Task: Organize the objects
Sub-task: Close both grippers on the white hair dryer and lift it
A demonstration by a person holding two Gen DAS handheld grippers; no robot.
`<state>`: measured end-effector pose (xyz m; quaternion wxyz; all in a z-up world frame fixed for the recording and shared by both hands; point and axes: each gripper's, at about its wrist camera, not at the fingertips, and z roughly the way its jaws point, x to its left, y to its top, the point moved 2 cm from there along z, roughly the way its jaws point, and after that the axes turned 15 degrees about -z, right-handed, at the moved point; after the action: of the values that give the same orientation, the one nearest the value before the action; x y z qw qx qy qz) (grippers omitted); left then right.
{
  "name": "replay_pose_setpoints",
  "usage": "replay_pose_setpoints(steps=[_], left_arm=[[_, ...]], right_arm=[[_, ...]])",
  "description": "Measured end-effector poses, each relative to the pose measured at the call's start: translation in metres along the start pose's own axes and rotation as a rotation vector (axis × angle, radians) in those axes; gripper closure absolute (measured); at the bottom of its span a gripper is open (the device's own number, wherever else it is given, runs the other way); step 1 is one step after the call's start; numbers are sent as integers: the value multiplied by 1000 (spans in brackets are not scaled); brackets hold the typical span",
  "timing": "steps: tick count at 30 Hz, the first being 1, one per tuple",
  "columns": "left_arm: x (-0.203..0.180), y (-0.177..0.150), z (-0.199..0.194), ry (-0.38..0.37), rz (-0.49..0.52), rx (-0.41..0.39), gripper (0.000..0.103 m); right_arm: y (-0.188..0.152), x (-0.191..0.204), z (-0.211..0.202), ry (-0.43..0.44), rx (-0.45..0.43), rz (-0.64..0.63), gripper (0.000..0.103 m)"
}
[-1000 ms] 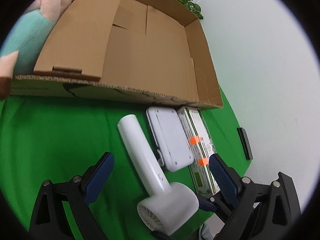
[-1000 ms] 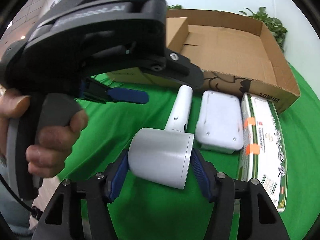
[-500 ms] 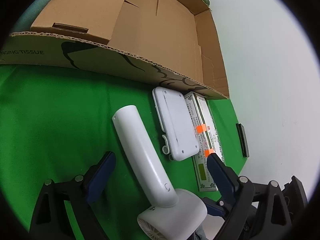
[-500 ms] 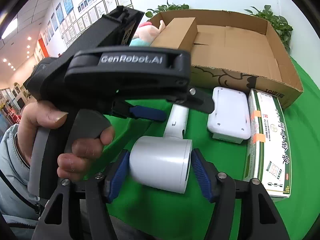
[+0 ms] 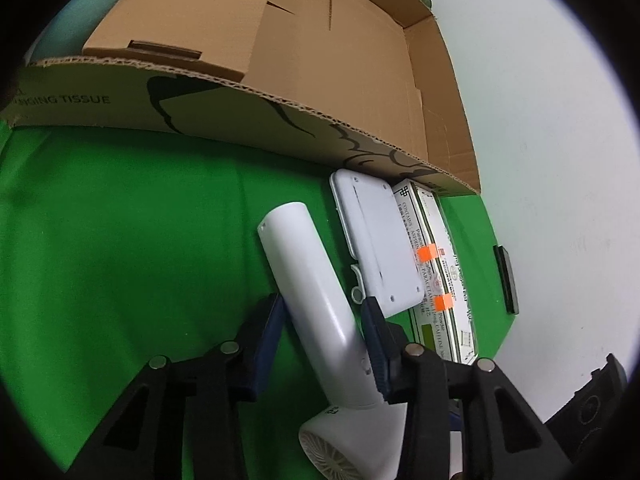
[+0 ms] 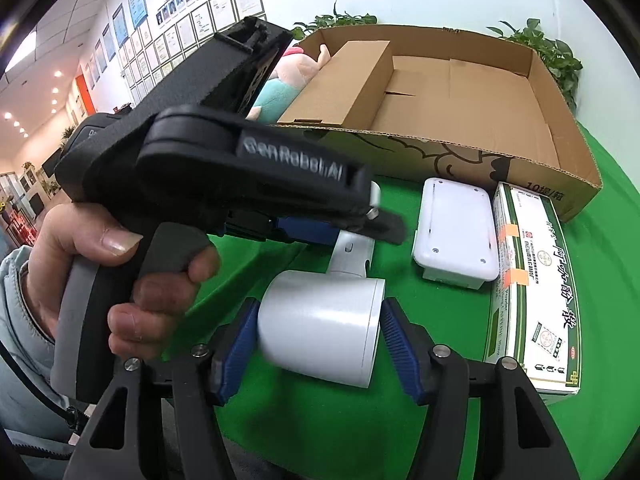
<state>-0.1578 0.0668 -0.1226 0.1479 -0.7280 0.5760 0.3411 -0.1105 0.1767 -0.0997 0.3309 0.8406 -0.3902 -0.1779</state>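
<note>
Green cloth covers the table [image 5: 120,240]. White hair dryer [image 5: 308,280] lies before the cardboard box [image 5: 280,112]: smooth rigid plastic, likely slippery and nose-heavy. Left hand-held gripper [image 5: 324,320] clamps its cylindrical handle; right hand-held gripper [image 6: 316,338] brackets the barrel, contact uncertain.
</note>
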Motion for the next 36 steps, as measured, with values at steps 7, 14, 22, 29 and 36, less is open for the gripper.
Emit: replay_pose_setpoints(steps=[7,14,22,29,36], left_arm=[[3,-4,-8,-7,-21,-9,67],[-2,-5,-17,-11,-16,-39,70],[-14,-3,-25,-11,1,-75,72],[-22,-3,-32,-10,26,-96,73],[-26,-7,-38,-3,44,-114,74]], right_arm=[[-4,2,0,-7,-3,-10,44],[-14,17,-16,-33,-7,-39,44],[-14,18,-18,-41,-15,-47,44],[-14,18,-18,-45,-16,-51,44],[-14,19,-17,-68,-12,-68,44]])
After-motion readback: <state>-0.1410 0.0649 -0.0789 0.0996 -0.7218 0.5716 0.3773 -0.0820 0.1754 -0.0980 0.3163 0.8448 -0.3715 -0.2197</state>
